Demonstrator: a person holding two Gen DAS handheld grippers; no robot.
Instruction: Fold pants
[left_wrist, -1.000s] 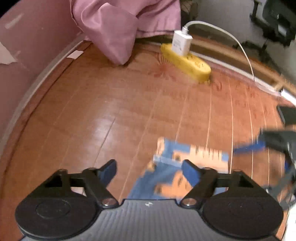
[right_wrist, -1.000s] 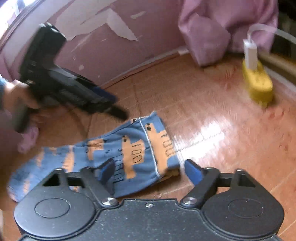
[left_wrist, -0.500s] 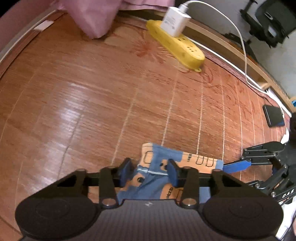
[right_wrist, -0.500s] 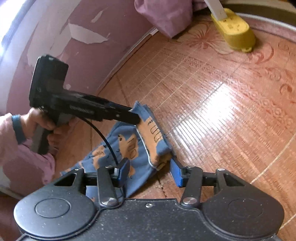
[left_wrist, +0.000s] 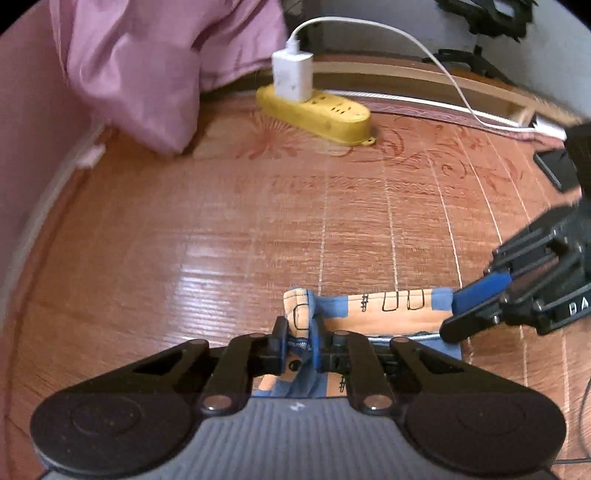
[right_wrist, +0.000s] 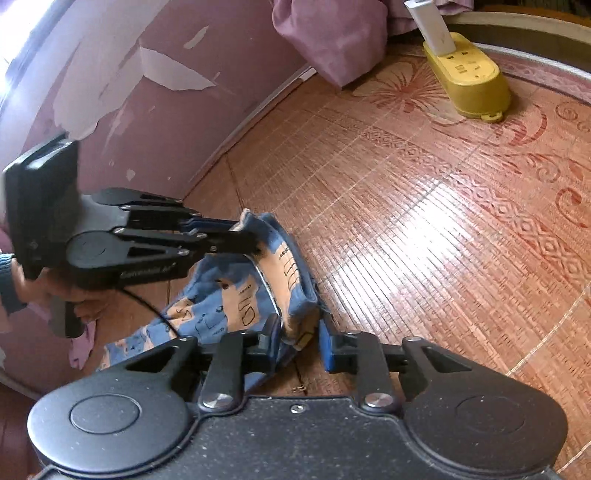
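My left gripper (left_wrist: 298, 345) is pinched tight on one waistband corner of the soft blue pants (right_wrist: 236, 299) with orange prints; my right gripper (right_wrist: 300, 334) is clamped on the other corner. The pants lie crumpled on the glossy slatted mat (left_wrist: 221, 221), a rounded yellow power strip (left_wrist: 317, 116) at twelve o'clock.

Both grippers are black, with blue finger pads (left_wrist: 480, 291), silver screws (right_wrist: 376, 399) and round side discs. The left gripper (right_wrist: 255, 240) carries white lettering and a thin black cable (right_wrist: 155, 310); a dark sleeve (right_wrist: 7, 284) shows.
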